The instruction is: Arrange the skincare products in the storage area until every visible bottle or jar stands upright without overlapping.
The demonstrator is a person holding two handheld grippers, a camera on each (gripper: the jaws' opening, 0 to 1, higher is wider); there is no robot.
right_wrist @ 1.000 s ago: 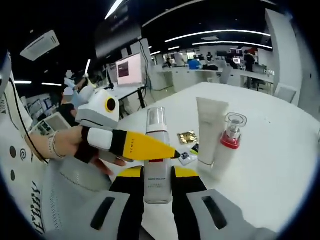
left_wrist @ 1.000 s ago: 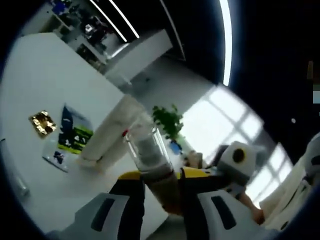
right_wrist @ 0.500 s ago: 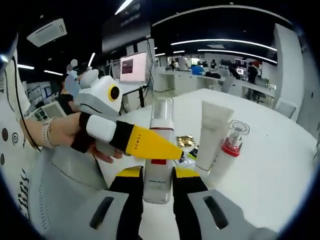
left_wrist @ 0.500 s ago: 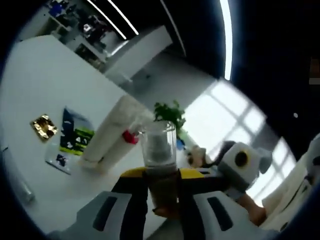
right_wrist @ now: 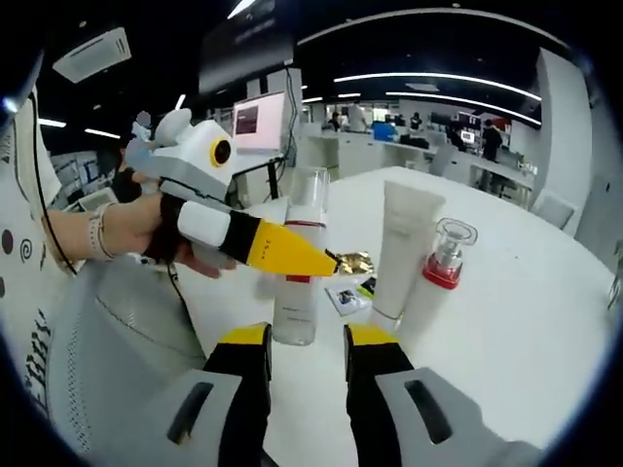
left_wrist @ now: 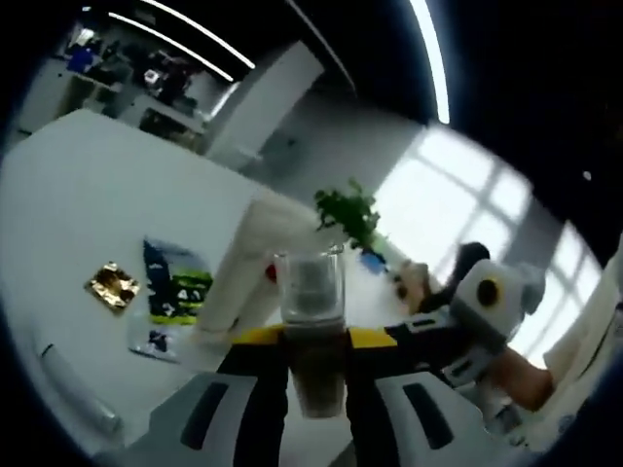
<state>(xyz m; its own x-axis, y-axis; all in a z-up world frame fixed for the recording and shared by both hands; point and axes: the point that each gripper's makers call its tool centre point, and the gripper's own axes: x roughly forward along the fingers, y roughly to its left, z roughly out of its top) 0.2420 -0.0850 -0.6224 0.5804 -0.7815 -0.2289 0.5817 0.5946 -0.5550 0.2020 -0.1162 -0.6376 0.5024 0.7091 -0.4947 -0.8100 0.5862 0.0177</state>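
Right gripper view: the left gripper (right_wrist: 331,261) pinches a tall clear bottle (right_wrist: 297,258) on the white table (right_wrist: 526,302). The right gripper (right_wrist: 307,350) is spread apart, holding nothing. Beside stand a white tube (right_wrist: 399,248) and red-collared bottle (right_wrist: 443,268).

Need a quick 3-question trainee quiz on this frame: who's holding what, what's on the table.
1. True or false: the right gripper is shut on the clear-capped bottle.
2. Which gripper clamps that bottle? A) the left gripper B) the right gripper C) neither
3. Fill in: next to the white tube stands a pump bottle with a ___ collar.

Key: 1 false, its jaws stand apart with the bottle just ahead of them. 2 A. 3 red.
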